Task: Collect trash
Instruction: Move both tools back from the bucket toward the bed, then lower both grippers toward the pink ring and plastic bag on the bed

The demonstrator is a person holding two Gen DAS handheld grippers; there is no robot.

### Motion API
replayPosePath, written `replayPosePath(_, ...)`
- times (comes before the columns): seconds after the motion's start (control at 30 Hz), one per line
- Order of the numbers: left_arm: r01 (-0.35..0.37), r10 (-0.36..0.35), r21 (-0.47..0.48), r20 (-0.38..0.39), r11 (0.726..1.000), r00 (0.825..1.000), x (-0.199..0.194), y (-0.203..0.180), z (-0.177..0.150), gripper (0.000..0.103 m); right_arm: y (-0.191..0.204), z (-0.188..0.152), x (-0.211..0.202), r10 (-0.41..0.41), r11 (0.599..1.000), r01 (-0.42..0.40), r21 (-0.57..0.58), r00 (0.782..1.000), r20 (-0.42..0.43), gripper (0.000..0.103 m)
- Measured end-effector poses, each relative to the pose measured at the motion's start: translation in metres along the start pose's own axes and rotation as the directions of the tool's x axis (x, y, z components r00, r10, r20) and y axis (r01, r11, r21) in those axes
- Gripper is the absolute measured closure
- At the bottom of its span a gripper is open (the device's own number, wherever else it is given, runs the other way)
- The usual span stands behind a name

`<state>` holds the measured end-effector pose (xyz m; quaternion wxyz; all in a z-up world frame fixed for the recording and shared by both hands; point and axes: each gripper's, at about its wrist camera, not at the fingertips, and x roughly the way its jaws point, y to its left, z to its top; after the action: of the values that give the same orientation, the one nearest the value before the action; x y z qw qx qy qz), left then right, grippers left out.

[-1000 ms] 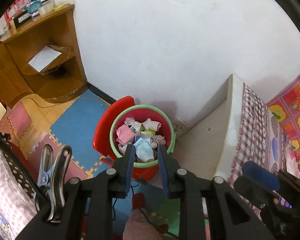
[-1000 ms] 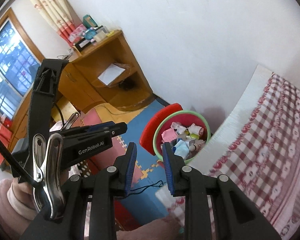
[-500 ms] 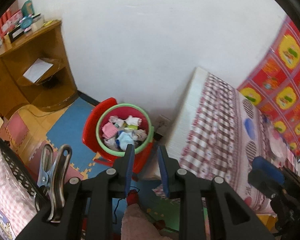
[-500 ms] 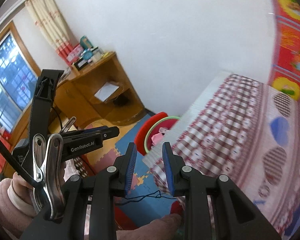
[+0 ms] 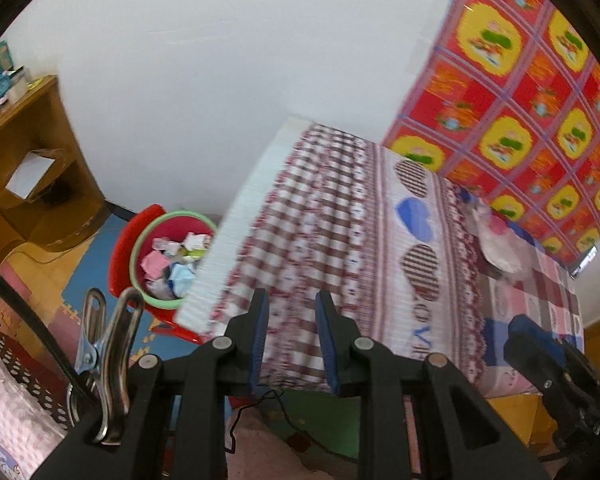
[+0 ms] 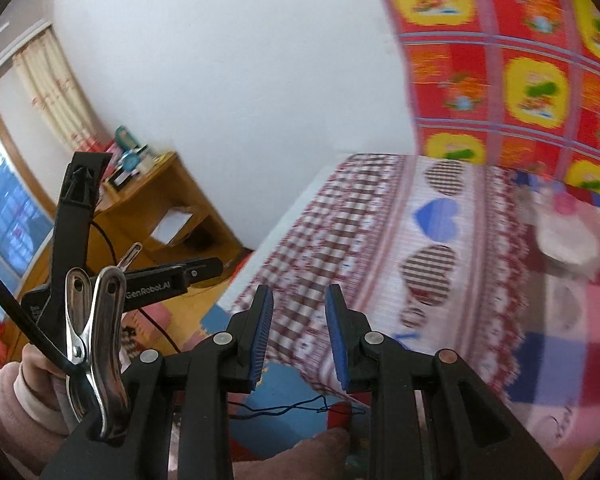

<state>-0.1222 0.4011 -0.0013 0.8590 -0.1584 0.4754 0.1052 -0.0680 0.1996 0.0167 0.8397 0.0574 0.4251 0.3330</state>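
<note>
Both handheld grippers hang above a bed, tilted downward, and each is empty. The left gripper [image 5: 290, 344], black with blue ribbed pads, has its jaws parted by a narrow gap with nothing between them; beneath it lies the bed's red-and-white checked sheet [image 5: 320, 220], printed with blue and striped hearts. The right gripper [image 6: 298, 336], of the same build, stands likewise slightly open and holds nothing. In the right wrist view the left gripper shows at the left, held by a hand in a pale pink sleeve [image 6: 28, 392]. The trash sits in a round red plastic bin with a light green rim [image 5: 140, 256], on the floor against the white wall, just beside the foot corner of the bed; the mattress edge hides part of its right side. Crumpled white, pink and blue paper scraps [image 5: 172, 256] fill the bin. A red plastic chair back [image 5: 128, 236] curves around the bin's left side. Blue and pink foam floor tiles [image 5: 88, 276] lie under it. Left of the bin stands a brown wooden shelf unit [image 5: 28, 148] with a white sheet of paper on its middle shelf. At the far edge of the bed, near a red-and-yellow patterned wall hanging [image 5: 520, 92], a pale crumpled item [image 5: 496, 244] rests, too blurred to identify. Much of the bed is blurred.
</note>
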Motion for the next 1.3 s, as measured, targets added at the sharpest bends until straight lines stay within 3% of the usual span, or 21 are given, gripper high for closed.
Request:
replayPosePath(0.4, 0.094, -0.090, 0.148, -0.036, 0.985, 0.995, 0.014, -0.091, 0.011, 0.079, -0.074, 0.000, -0.052, -0.153, 0.978, 0.143, 0.152, 0.986, 0.059, 0.075)
replayPosePath(0.6, 0.162, -0.153, 0.230, -0.055, 0.960, 0.987, 0.036, -0.142, 0.020, 0.079, -0.114, 0.000, -0.058, -0.228, 0.953, 0.214, 0.214, 0.973, 0.045, 0.075)
replayPosePath(0.93, 0.258, -0.235, 0.308, -0.109, 0.916, 0.966, 0.069, -0.209, 0.060, 0.079, -0.180, 0.035, -0.072, -0.347, 0.890, 0.325, 0.320, 0.938, 0.014, 0.075)
replayPosePath(1.13, 0.265, -0.230, 0.341, -0.140, 0.902, 0.963, 0.083, -0.239, 0.079, 0.079, -0.209, 0.055, -0.074, -0.348, 0.886, 0.325, 0.332, 0.937, 0.013, 0.075)
replayPosePath(1.3, 0.250, -0.210, 0.324, -0.154, 0.912, 0.965, 0.098, -0.261, 0.088, 0.079, -0.232, 0.068, -0.068, -0.327, 0.898, 0.307, 0.315, 0.945, 0.012, 0.075)
